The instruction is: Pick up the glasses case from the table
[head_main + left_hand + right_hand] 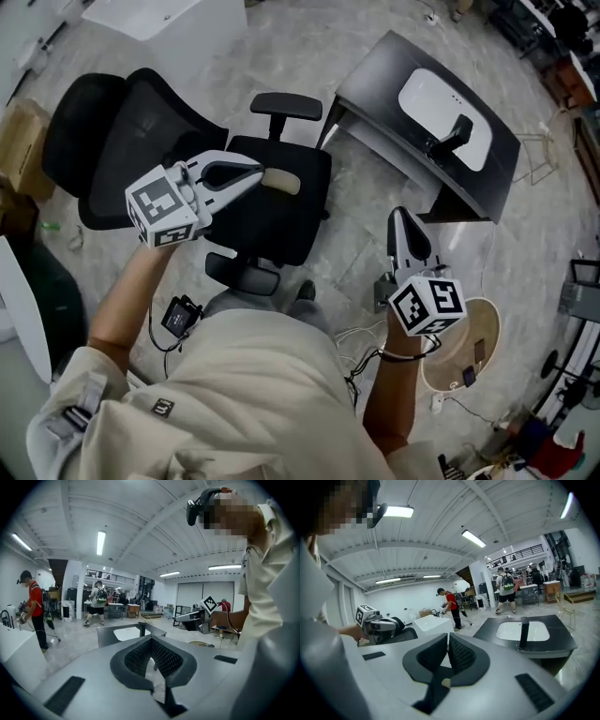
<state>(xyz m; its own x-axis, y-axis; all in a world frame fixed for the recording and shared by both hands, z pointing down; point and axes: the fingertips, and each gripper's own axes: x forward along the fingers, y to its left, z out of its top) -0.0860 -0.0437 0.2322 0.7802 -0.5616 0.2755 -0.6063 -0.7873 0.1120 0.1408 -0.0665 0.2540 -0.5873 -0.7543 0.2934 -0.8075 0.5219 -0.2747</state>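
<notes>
Gripping nothing, left tool (pixel 151 639) and right tool (pixel 448 635) both have jaws pressed together.

A dark, narrow thing, seemingly the glasses case (pixel 457 134), stands upright on the table's (pixel 375 84) white oval patch (pixel 424 98).

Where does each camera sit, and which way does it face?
Head view: on the person's head, looking steeply down at office chair, dark table, floor; torso, forearms, left gripper and right gripper show.
Left gripper view: on that gripper, looking along its fingers across the room; torso at right.
Right gripper view: on that gripper, looking along its own fingers; torso at left.
Both gripper views share the dark table and each other's gripper.
</notes>
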